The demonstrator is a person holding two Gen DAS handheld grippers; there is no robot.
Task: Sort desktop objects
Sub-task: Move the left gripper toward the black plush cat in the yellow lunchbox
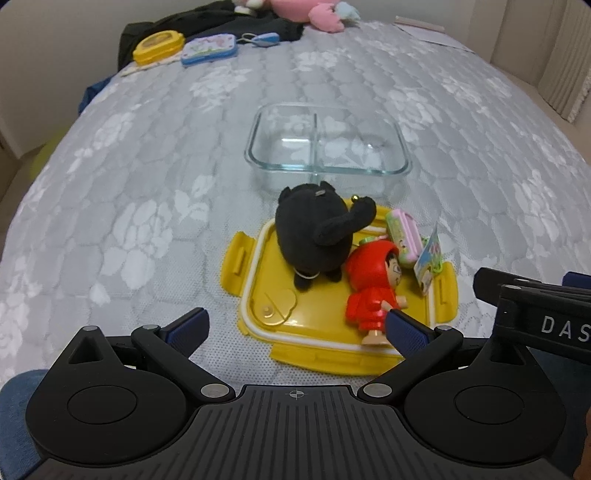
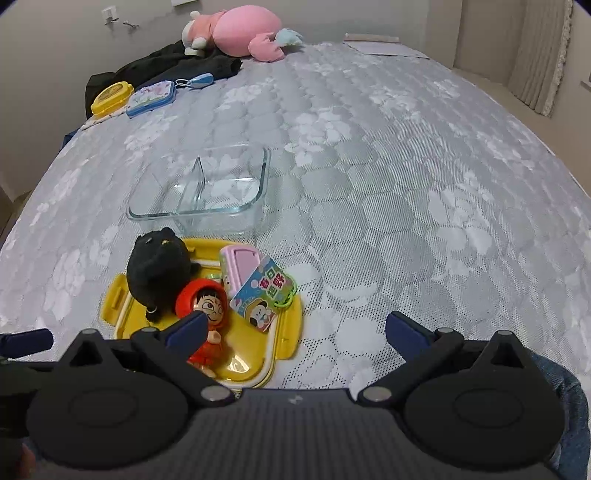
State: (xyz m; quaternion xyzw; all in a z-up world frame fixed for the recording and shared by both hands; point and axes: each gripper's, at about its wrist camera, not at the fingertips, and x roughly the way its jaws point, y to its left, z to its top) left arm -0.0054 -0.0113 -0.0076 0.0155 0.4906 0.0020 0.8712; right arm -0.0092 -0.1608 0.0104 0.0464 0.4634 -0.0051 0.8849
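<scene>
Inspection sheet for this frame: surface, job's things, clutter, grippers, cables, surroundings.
Surface: grey floral quilted cover.
Job's things: yellow lid carrying black plush, red-hooded figure, pink case and cartoon tag; two-compartment glass container beyond it, nothing inside.
Clutter: yellow box, floral tin, blue object, dark clothing, pink plush, paper.
Grippers: left gripper open; right gripper open.
Cables: nothing seen.
Surroundings: wall, curtain.

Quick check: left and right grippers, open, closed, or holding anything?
Left gripper: open, holding nothing.
Right gripper: open, holding nothing.
</scene>
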